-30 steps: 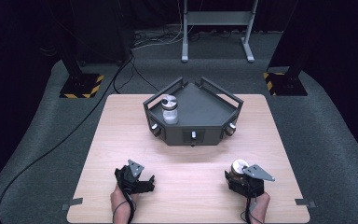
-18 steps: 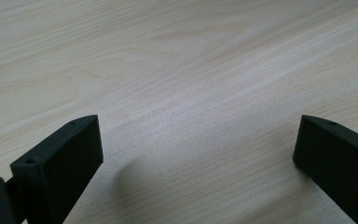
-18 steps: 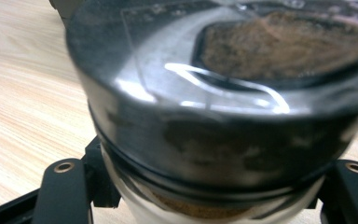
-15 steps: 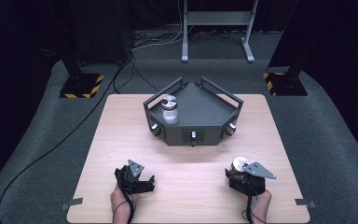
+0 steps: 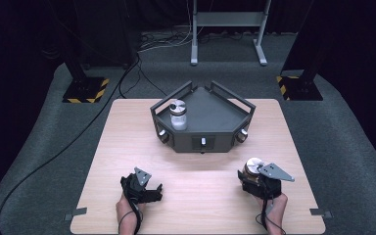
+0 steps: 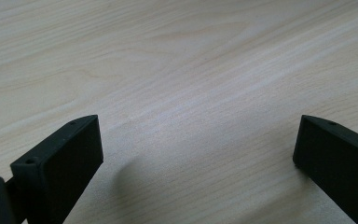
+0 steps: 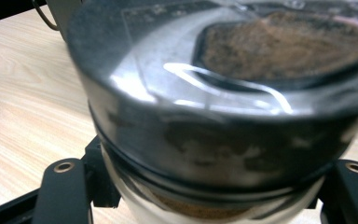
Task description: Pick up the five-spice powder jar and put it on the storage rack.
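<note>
Hardly anything has shifted since a second ago; both hands sit where they were, on the near side of the dark tray (image 5: 220,115) at the middle of the desk (image 5: 127,142). The left tool (image 5: 152,190), near and left of the tray, is spread wide, and its own view shows bare wood between the black jaws. The right tool (image 5: 254,172), near and right of the tray, clamps a metal-lidded jar (image 7: 223,93); up close, brown powder shows inside. A second jar (image 5: 178,115) stands in the tray's left part.
</note>
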Demonstrator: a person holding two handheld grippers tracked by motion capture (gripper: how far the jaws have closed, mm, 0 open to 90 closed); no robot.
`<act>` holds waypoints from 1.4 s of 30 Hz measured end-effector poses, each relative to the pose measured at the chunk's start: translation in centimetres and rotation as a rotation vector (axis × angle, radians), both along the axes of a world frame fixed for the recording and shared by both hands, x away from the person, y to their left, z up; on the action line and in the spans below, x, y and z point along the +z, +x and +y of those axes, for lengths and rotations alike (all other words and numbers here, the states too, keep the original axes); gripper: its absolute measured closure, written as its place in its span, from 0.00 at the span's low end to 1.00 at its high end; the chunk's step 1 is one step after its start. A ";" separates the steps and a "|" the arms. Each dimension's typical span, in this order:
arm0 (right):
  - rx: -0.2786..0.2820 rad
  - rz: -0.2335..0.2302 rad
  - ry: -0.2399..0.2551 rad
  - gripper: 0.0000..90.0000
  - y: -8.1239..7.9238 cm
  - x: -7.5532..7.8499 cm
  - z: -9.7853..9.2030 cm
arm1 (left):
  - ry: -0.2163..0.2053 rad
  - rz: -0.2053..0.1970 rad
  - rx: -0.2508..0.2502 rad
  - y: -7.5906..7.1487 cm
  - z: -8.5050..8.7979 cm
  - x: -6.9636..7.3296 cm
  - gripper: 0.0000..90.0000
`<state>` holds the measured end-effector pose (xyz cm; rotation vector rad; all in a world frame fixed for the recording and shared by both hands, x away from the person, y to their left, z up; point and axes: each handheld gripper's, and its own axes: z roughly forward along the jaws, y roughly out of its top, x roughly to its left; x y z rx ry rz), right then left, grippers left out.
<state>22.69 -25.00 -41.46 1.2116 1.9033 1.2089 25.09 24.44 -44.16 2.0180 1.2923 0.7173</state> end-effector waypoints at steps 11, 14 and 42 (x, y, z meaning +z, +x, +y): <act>0.007 -0.033 -0.031 0.33 0.6 2.2 0.5 | -0.001 0.000 0.000 0.0 0.0 0.0 0.01; 0.013 -0.044 -0.038 0.33 0.9 2.7 0.6 | -0.002 0.002 -0.001 0.0 0.1 0.0 0.01; 0.032 -0.096 -0.059 0.33 3.7 6.6 1.1 | -0.022 0.020 -0.005 0.4 0.4 0.1 0.01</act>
